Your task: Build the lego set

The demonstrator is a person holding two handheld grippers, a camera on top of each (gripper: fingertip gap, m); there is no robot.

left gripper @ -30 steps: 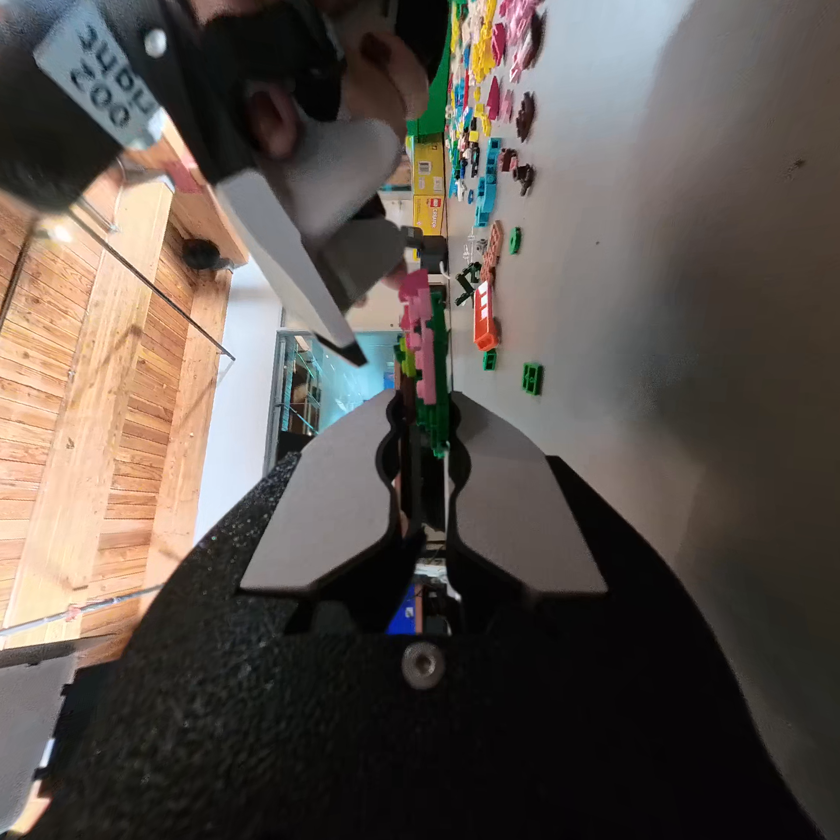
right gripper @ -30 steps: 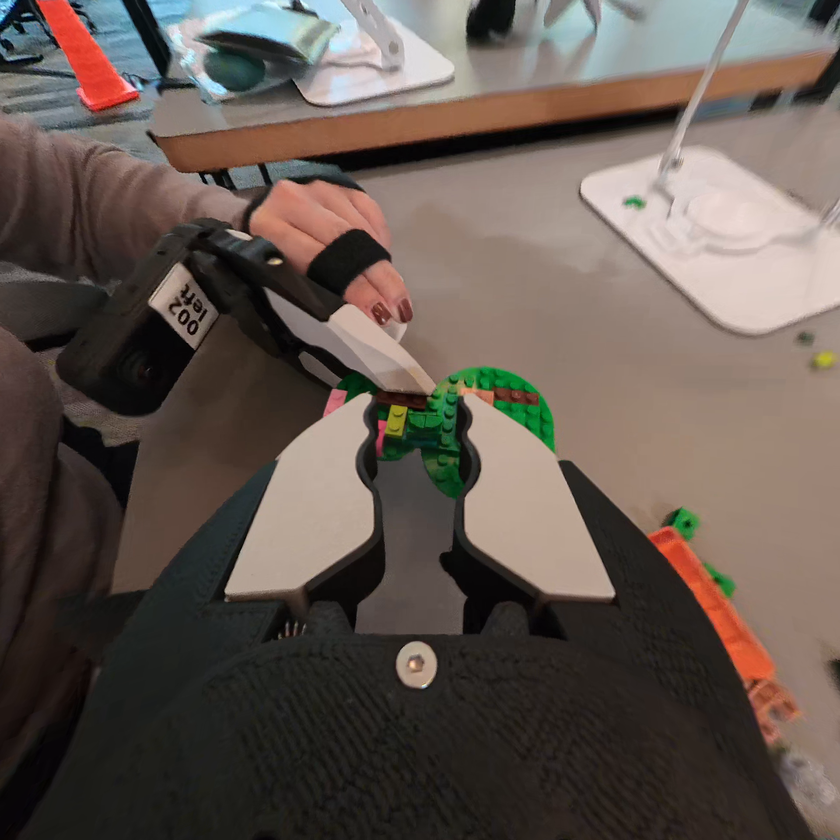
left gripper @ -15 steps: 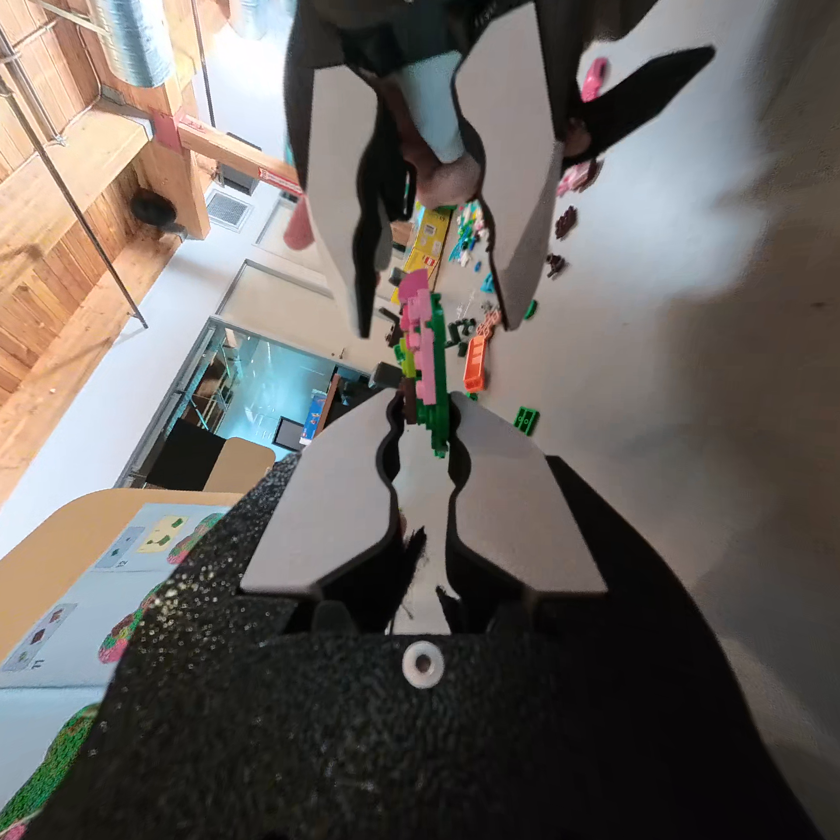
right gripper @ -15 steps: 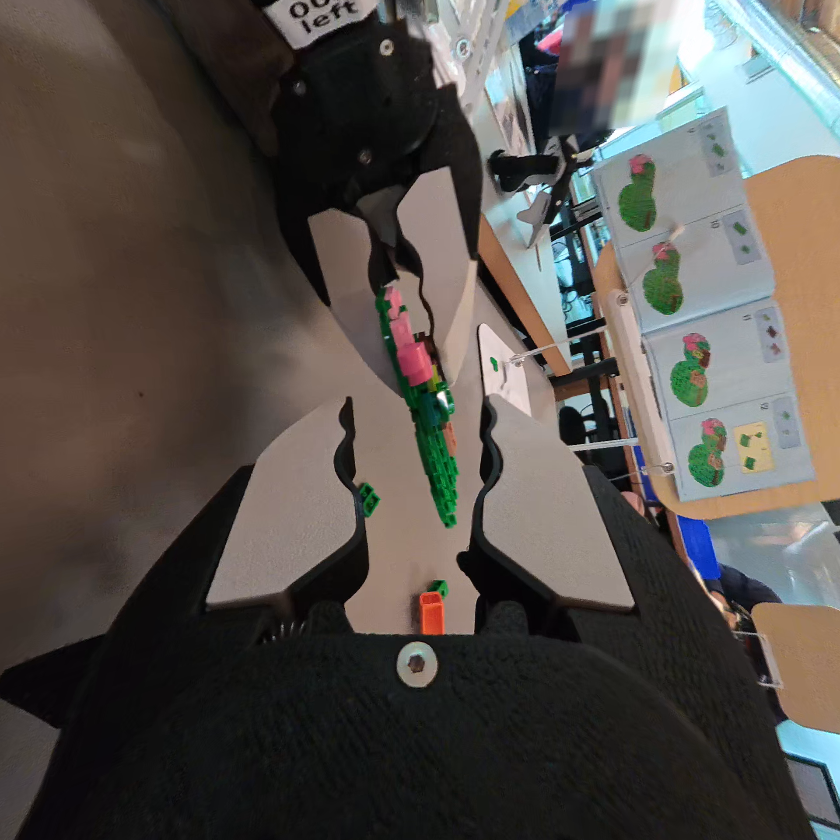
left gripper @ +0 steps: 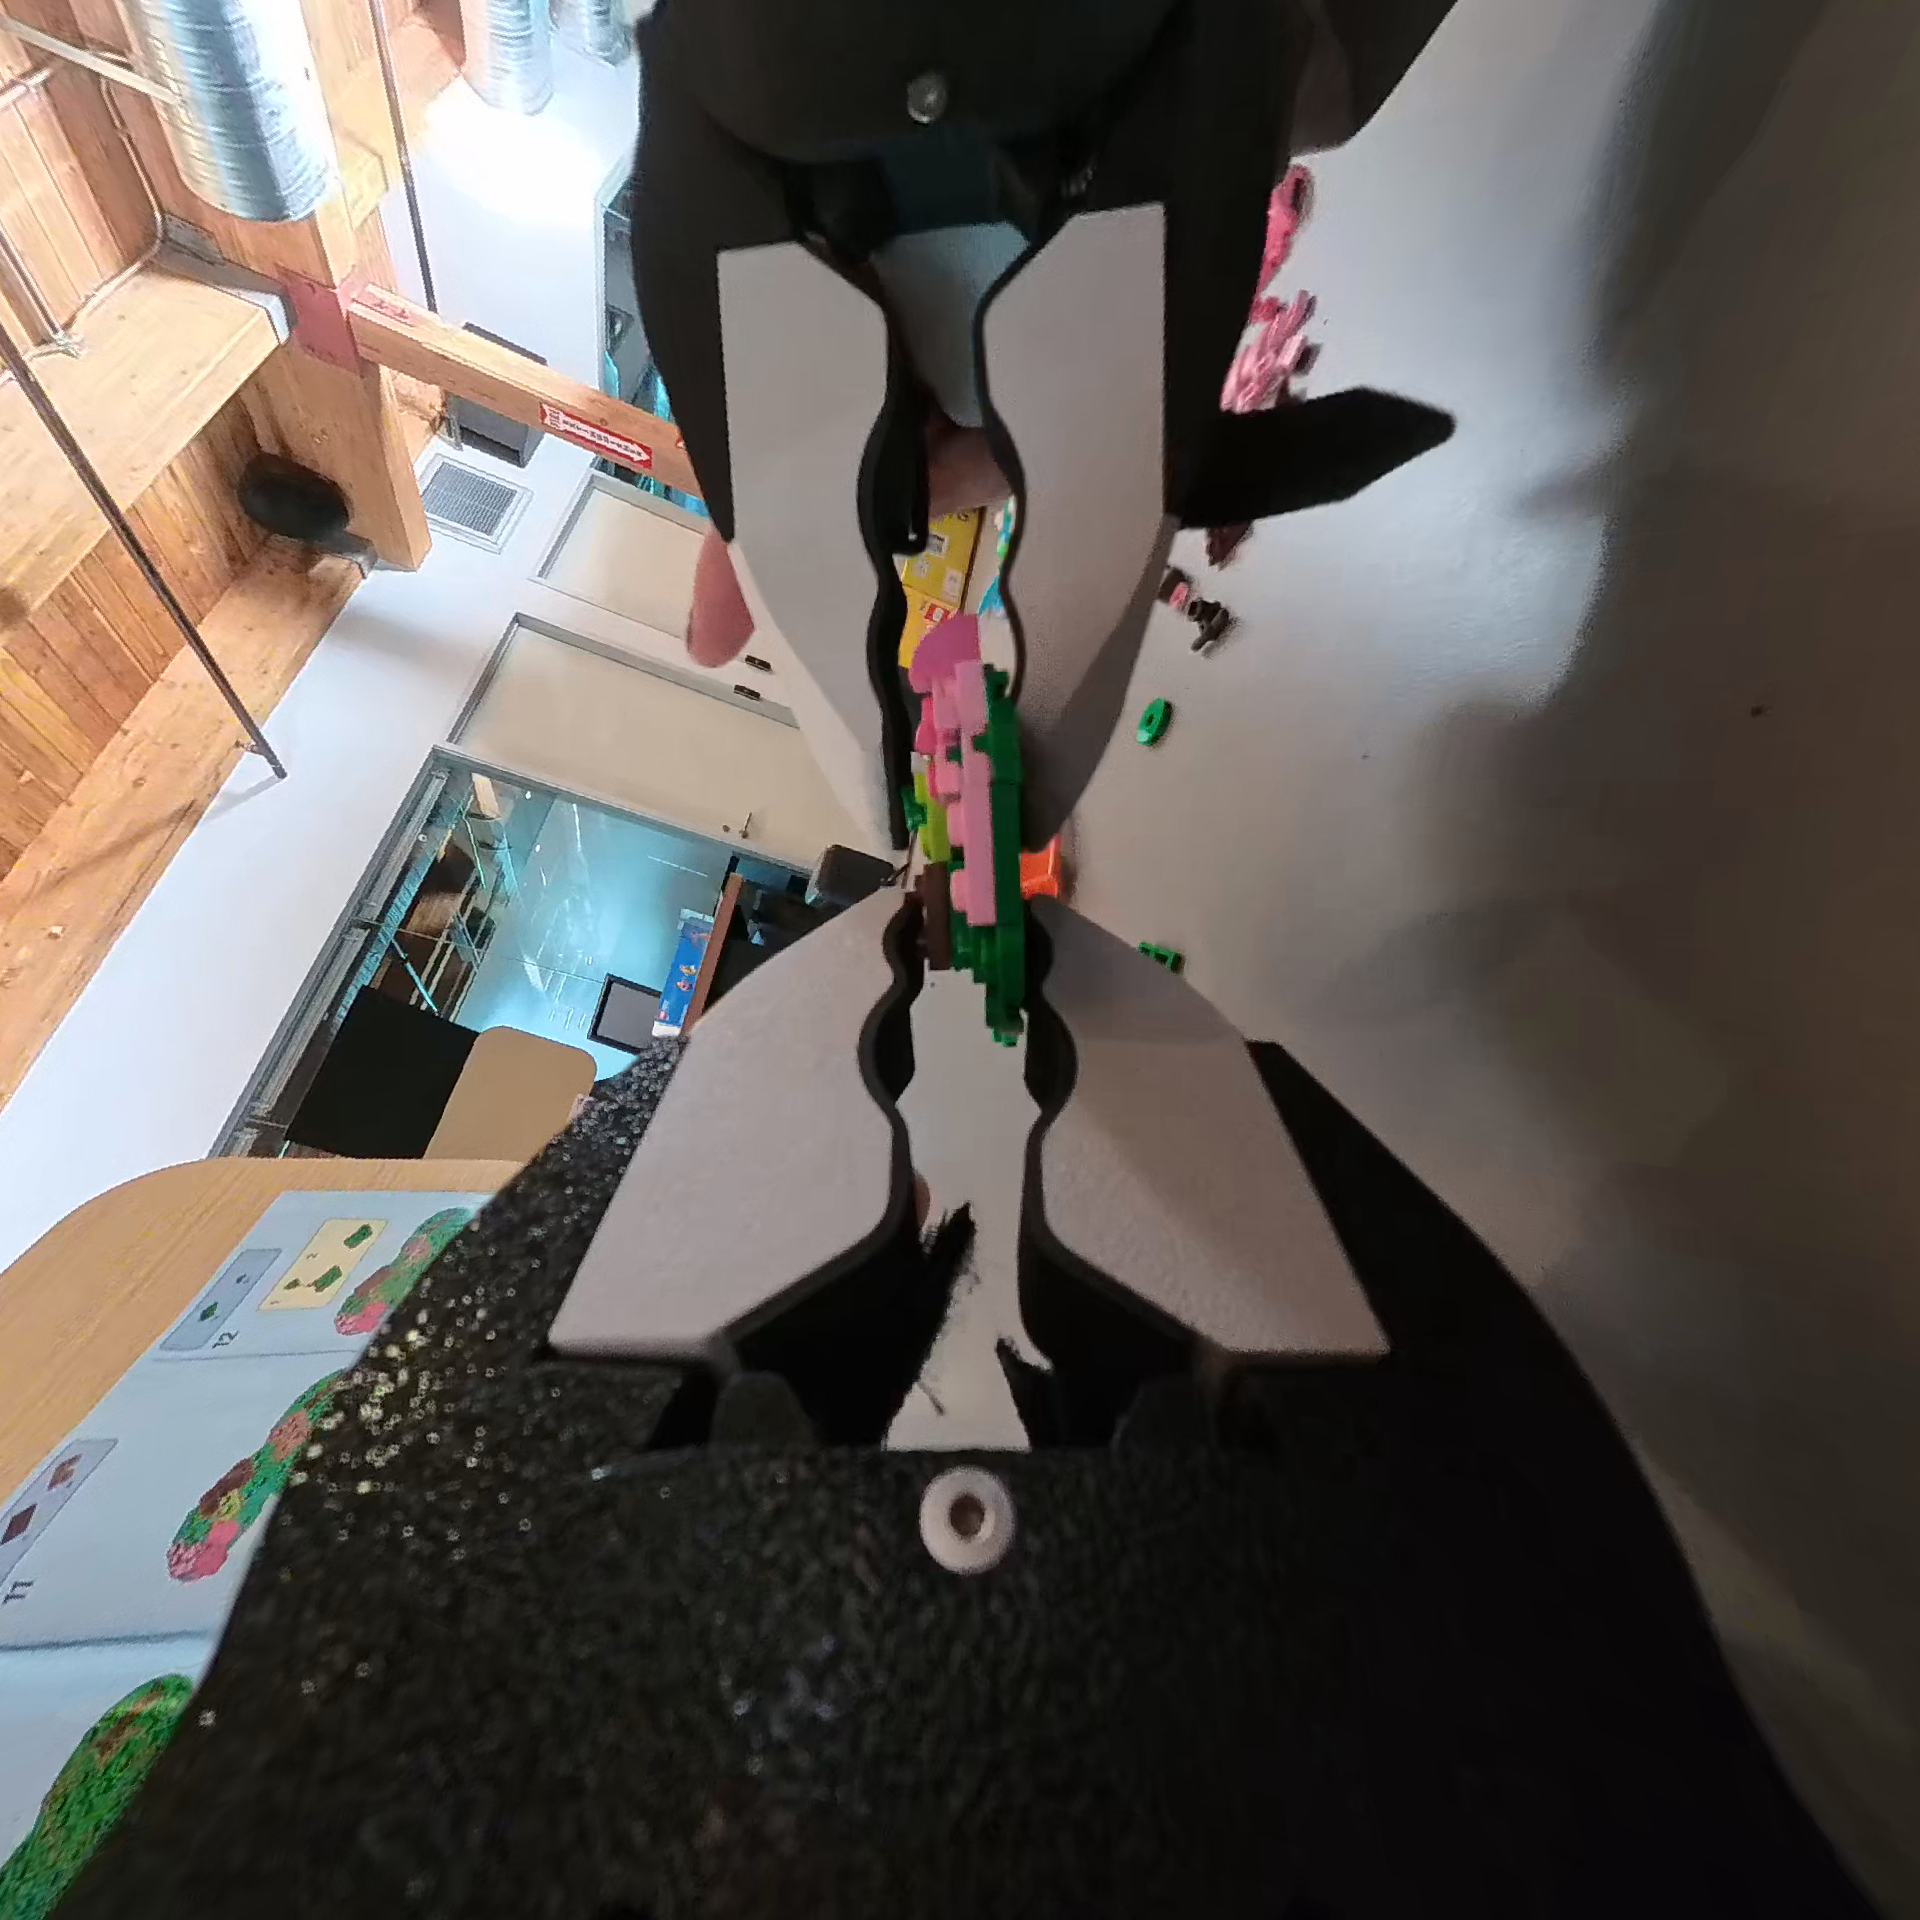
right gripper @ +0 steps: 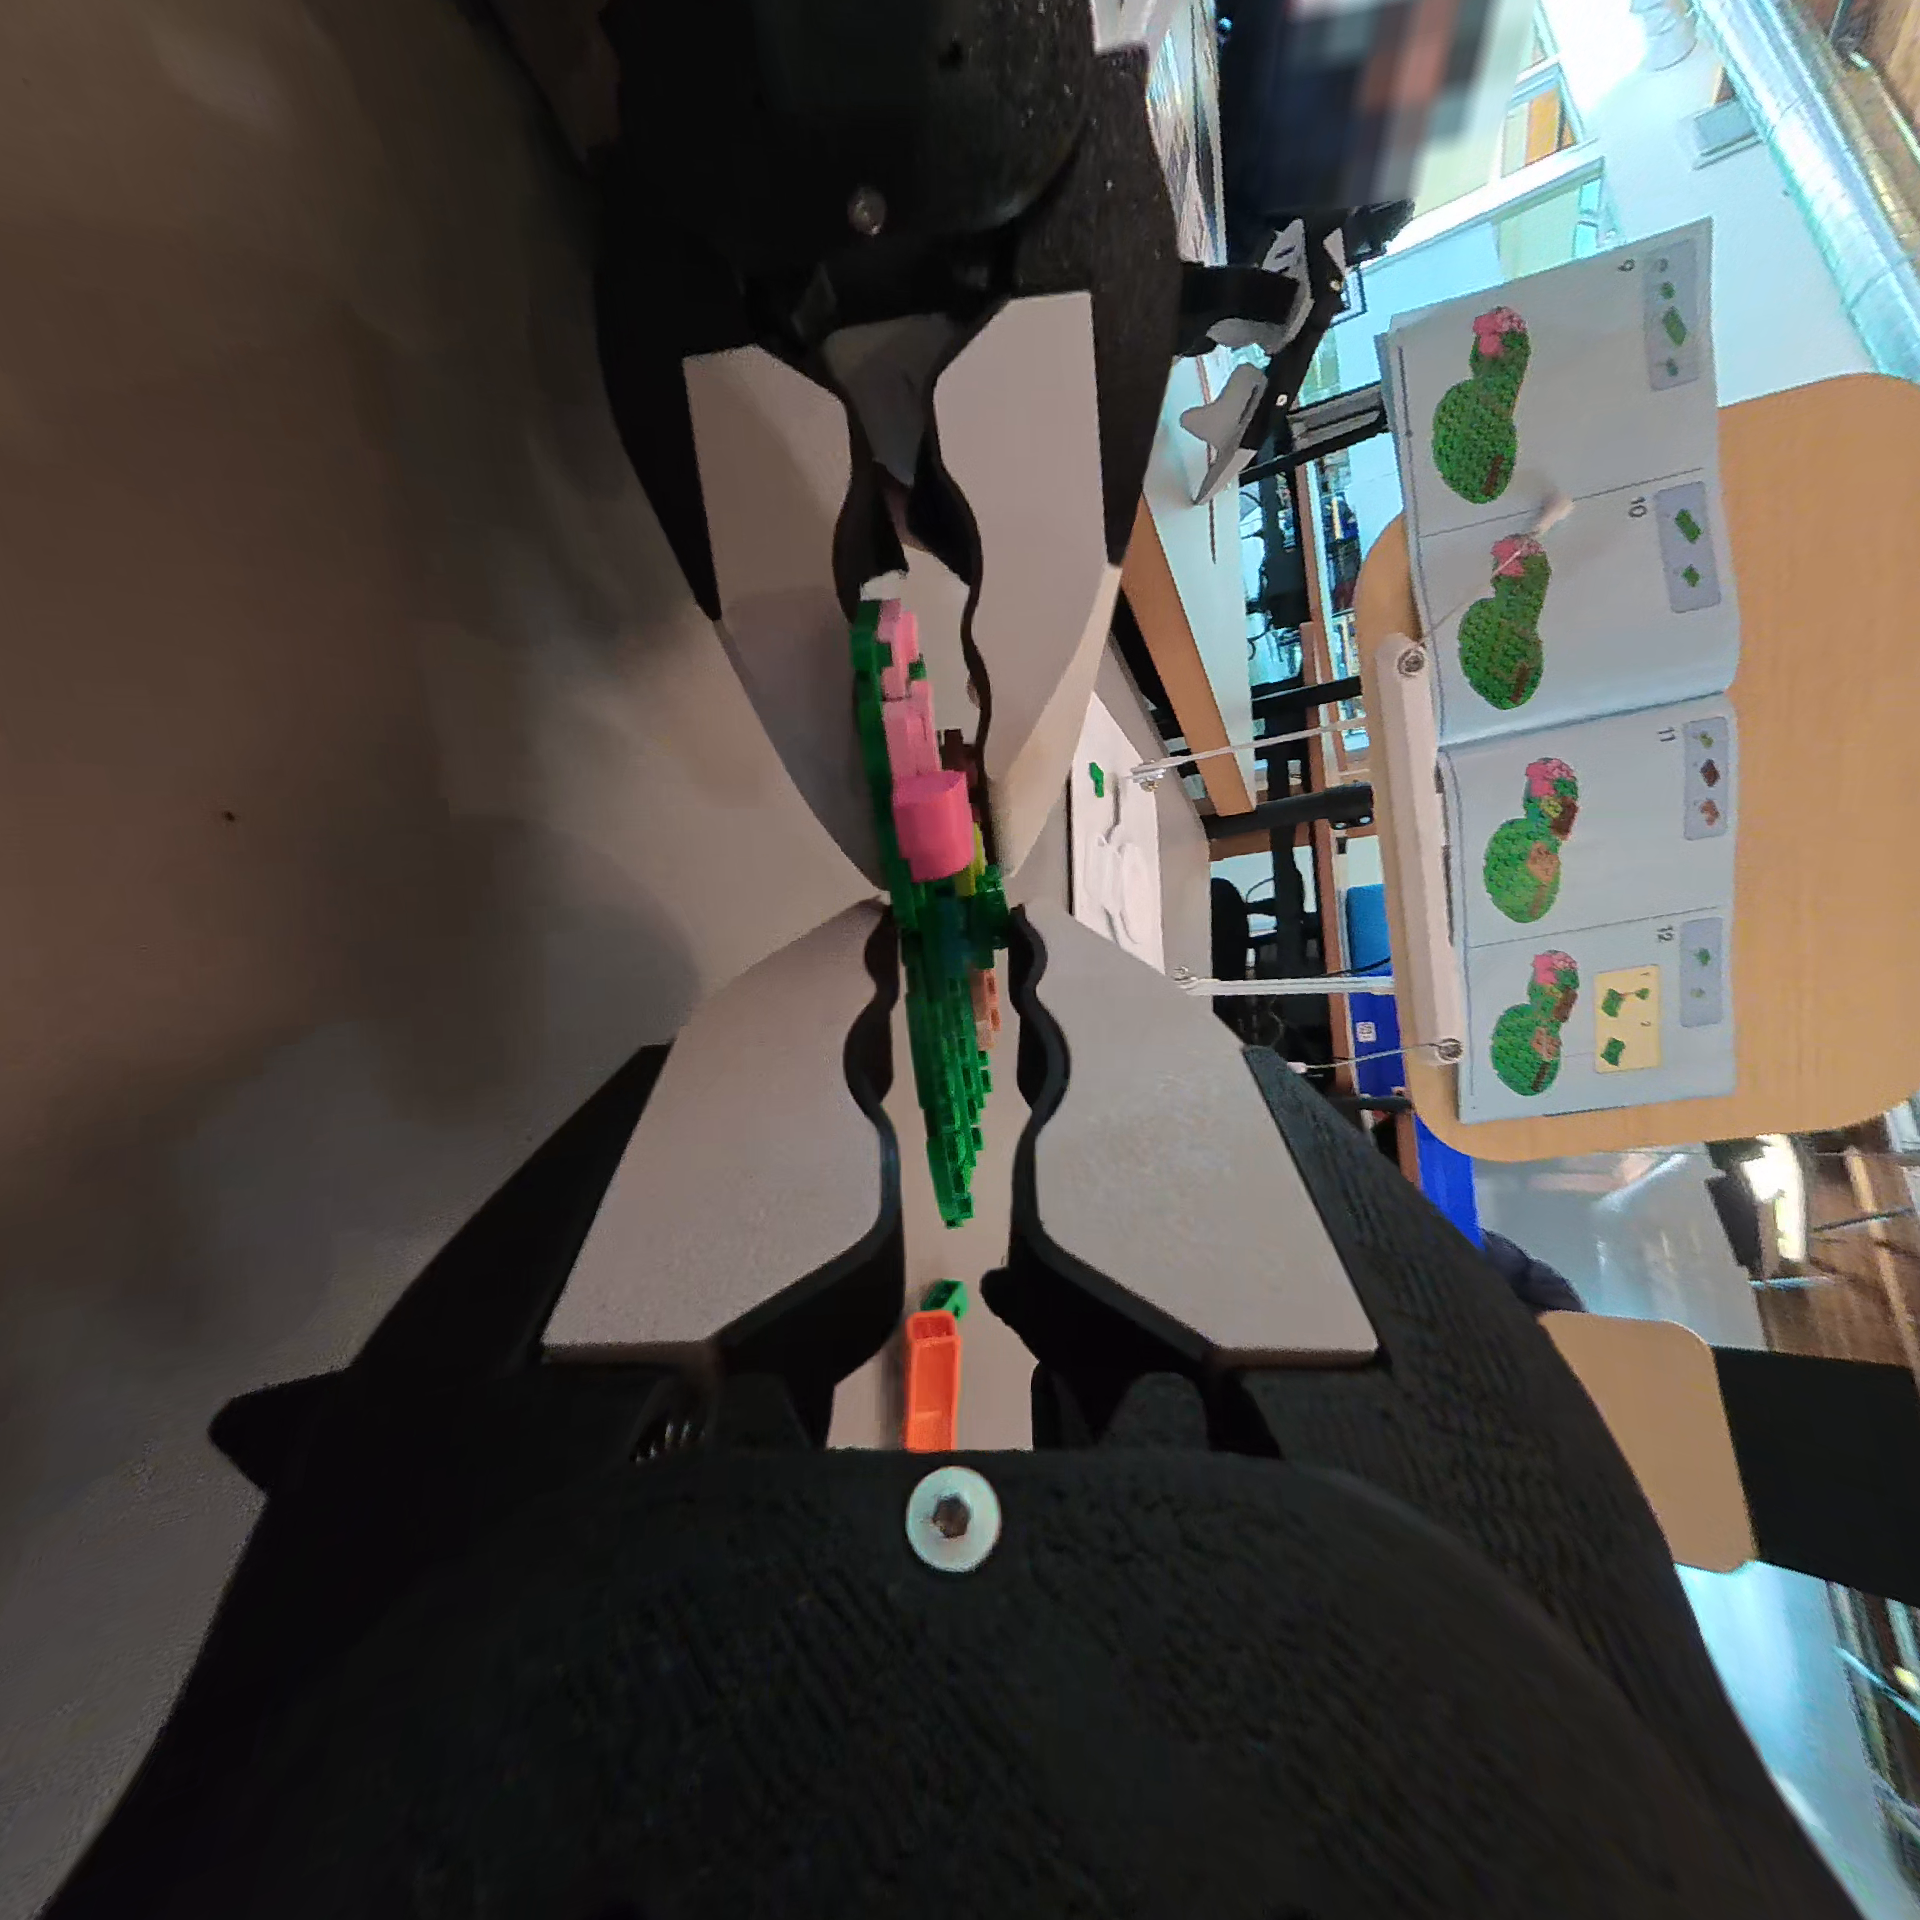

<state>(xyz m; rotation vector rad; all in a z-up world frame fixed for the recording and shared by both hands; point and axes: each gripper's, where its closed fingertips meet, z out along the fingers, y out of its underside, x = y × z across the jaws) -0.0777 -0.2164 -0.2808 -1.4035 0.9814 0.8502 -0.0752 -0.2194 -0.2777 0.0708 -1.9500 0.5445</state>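
So right now the lego build (right gripper: 935, 987) is up off the grey table (left gripper: 1558, 935), held edge-on in the air between both tools. It's a thin green plate base with pink bricks, a brown bit and some lime stacked on one face. My left gripper (left gripper: 966, 914) has its tips closed down on the green end nearest it. My right gripper (right gripper: 951, 925) comes in from the opposite side, and its tips look pinched on the plate too, near the middle, with the rest of the plate running back through the gap between the fingers.

Handling-wise I'd guess it's light and stiff, but the plate is thin and the little bricks on top could pop off if squeezed sideways. Best hold is flat across the green base edge, not on the pink stack. Smooth plastic, so it could twist in the pads.

An orange piece (right gripper: 930, 1392) and a small green brick (right gripper: 943, 1297) lie on the table below. The instruction booklet (right gripper: 1579, 675) is propped open nearby showing numbered steps. There's a yellow box (left gripper: 935, 582) in the distance, print too small to read.
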